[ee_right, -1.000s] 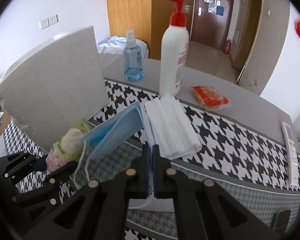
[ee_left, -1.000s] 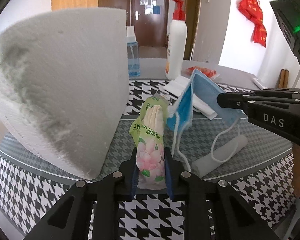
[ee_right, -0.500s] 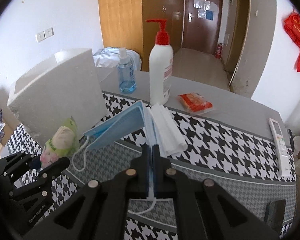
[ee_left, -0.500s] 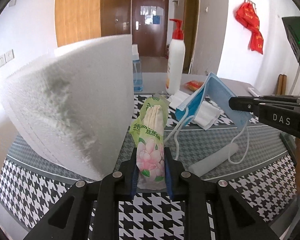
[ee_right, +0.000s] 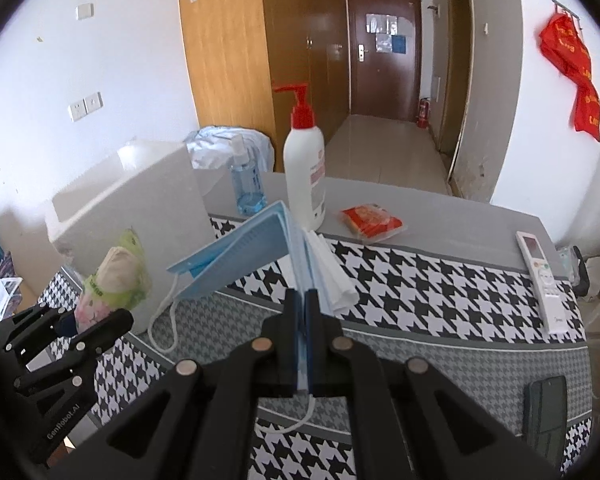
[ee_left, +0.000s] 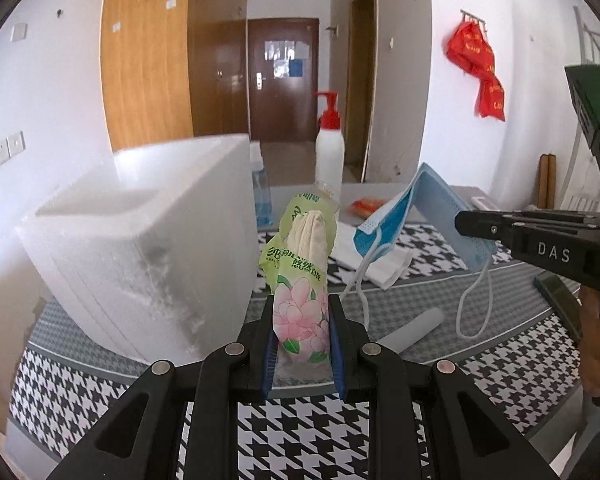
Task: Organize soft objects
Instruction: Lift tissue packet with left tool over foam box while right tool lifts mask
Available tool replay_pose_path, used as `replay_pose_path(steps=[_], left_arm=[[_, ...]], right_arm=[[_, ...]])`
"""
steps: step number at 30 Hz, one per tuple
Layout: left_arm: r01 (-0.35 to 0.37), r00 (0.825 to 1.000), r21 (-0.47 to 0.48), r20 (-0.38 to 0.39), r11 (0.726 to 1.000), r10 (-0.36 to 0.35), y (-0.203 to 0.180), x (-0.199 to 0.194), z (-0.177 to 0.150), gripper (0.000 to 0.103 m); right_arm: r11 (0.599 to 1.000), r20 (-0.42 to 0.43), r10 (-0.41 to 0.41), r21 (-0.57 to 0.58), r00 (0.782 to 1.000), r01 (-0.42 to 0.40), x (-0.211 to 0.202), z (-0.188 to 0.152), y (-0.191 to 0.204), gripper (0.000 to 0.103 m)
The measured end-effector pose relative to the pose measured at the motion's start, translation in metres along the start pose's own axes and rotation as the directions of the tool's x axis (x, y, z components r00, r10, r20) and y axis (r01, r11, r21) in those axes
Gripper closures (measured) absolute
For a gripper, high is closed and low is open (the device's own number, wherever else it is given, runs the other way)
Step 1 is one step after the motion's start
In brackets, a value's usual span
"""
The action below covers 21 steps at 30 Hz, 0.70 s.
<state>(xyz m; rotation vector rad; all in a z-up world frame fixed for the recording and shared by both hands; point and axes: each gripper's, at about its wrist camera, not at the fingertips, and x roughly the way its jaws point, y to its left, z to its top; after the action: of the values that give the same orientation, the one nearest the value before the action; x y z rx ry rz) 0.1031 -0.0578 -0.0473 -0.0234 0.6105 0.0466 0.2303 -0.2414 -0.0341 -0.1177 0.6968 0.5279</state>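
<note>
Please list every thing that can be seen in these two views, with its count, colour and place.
tissue pack: one, green and pink, held in left tool
face mask: one, blue, held in right tool
foam box: one, white, left on table
pump bottle: one, white with red pump, back of table
spray bottle: one, clear blue, beside pump bottle
red packet: one, behind checked cloth
remote: one, white, right edge
left tool: black, shut on pack
right tool: black, shut on mask
</note>
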Motion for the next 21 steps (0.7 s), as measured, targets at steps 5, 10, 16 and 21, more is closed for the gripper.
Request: replay_pose_path(steps=[5,10,16,21], left_arm=[[0.008,0.999,0.018,0.032,1.000,-0.008,0.003,-0.013,0.003,0.079],[0.021,0.997,0.039,0.067,0.999,-0.023,0.001,-0.022,0.013,0.079],[0.030,0.994,0.066,0.103,0.997,-0.037,-0.002,-0.032,0.023,0.079],[0.044,0.990,0.082,0.132,0.996,-0.055,-0.001,-0.039,0.032,0.079]], right_arm=[[1.000,0.040,0.010,0.014,0.999,-0.011,-0.012,0.000,-0.001,0.098],[1.000,0.071,-0.006,0.026,0.997,0.005,-0.020,0.001,-0.002,0.098],[0.999,0.110,-0.016,0.030,0.994,0.013,-0.031,0.003,0.000,0.098],[0.999,0.140,-0.028,0.040,0.990,0.022,-0.041,0.003,0.004,0.098]])
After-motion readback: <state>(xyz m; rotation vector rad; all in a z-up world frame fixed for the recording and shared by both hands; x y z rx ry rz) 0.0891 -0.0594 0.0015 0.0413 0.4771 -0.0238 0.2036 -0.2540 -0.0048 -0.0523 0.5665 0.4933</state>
